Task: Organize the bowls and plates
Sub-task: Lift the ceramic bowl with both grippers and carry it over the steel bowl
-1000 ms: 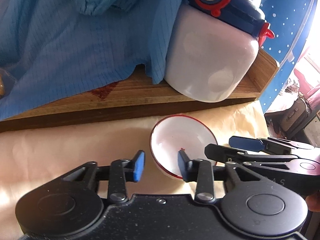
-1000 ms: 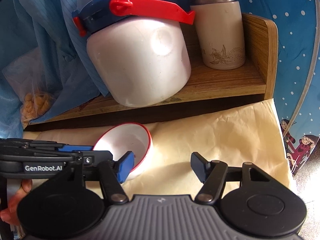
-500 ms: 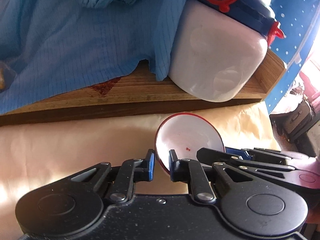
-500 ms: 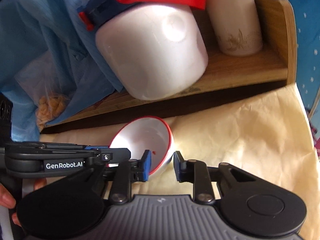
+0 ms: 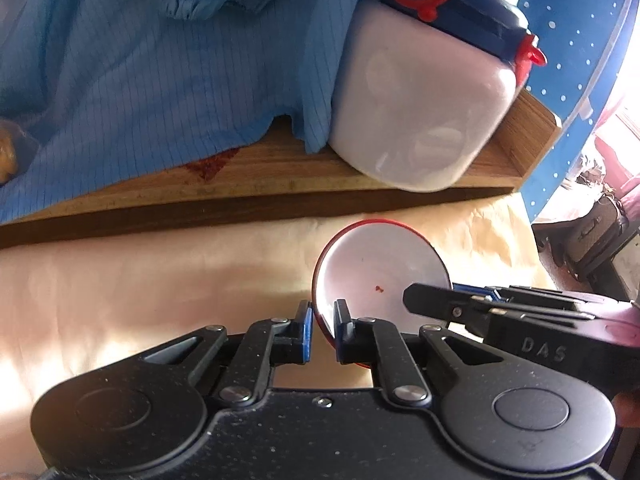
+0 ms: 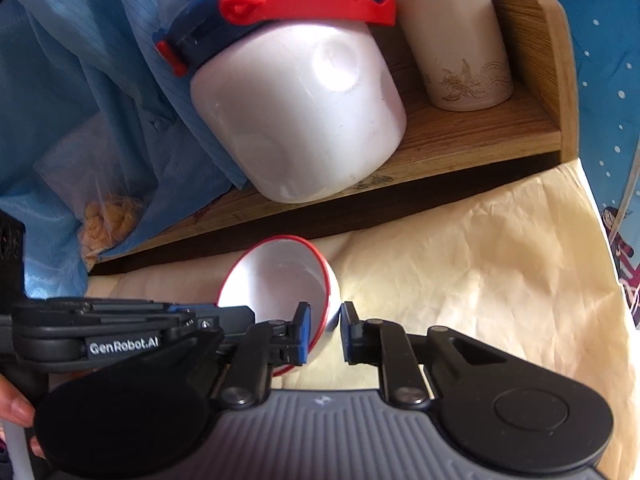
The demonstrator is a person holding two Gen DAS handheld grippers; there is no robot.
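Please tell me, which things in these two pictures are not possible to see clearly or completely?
- Underside of the red-rimmed bowl: hidden in both wrist views by the bowl's own wall and the claws.
- Rest of the wooden shelf: covered by blue striped cloth in both views.
- Contents of the plastic bag, right wrist view: yellowish lumps, blurred, partly under cloth.
- Thermos top: cut off by the right view's edge; absent from the left view, behind the white jug.

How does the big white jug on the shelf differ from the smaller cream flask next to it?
The white jug is far wider, leans over, and wears a blue lid with a red strap. The cream flask is slim, stands upright, has a metal top and a faint bird pattern. Both rest on the wooden shelf.
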